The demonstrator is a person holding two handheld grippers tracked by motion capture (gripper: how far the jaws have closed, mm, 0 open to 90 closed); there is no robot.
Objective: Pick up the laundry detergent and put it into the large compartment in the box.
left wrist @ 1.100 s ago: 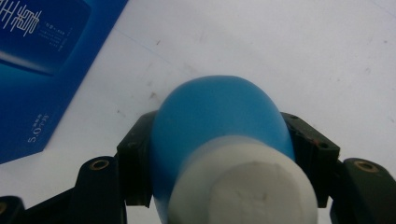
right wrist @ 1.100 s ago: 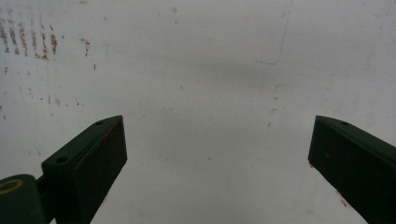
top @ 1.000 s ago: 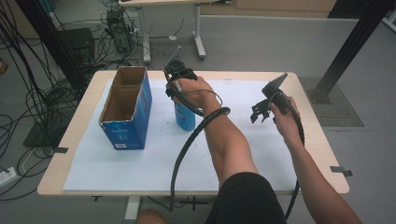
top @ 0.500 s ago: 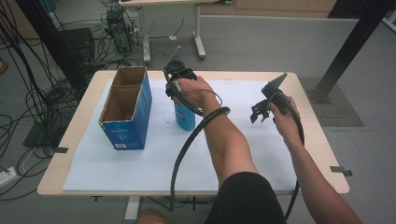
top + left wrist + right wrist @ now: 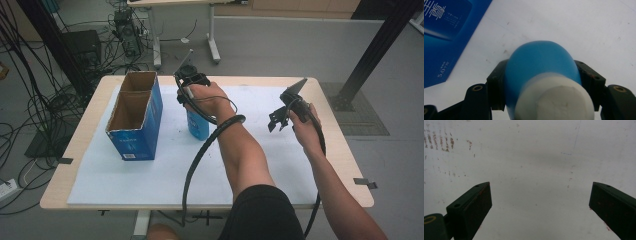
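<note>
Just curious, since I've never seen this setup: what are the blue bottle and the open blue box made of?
The blue bottle looks like smooth, slightly glossy plastic with a matte white cap; its even colour and soft sheen suggest so. The blue box appears to be cardboard: printed blue outside, raw brown inside with folded flaps.

A lab or workshop: cable bundles [image 5: 30, 85] trail over the grey floor [image 5: 280, 45], and black equipment [image 5: 90, 47] stands behind the surface [image 5: 90, 165].
</note>
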